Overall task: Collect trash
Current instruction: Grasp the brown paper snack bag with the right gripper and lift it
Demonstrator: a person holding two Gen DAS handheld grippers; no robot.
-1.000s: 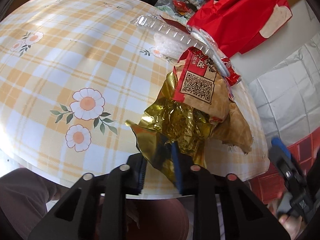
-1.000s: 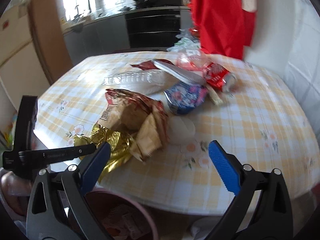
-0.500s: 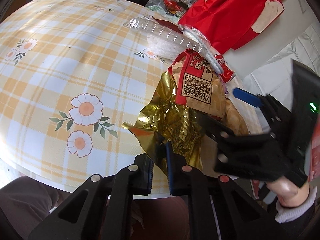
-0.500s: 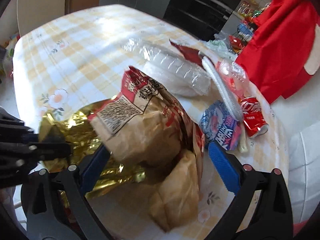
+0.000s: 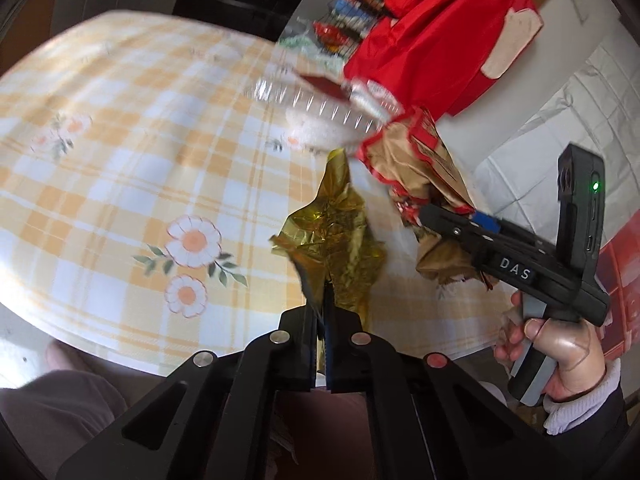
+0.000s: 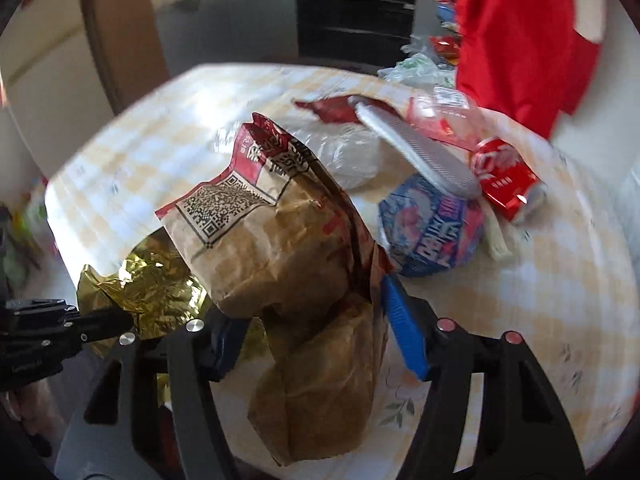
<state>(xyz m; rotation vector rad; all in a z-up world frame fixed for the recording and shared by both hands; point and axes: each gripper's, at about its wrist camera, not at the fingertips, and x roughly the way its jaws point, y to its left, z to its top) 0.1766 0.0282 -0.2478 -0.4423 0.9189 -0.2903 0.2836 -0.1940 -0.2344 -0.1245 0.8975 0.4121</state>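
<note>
Since before, our left gripper (image 5: 322,312) has clamped the foil (image 5: 340,240); our right gripper (image 6: 316,340) is closing around the bag (image 6: 288,264).

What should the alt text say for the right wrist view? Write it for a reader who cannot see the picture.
The right gripper is closing its blue-padded jaws around a crumpled brown paper bag at the near edge of a yellow checked table. At left, the left gripper pinches a gold foil wrapper; behind lie a blue packet and a red can.
</note>
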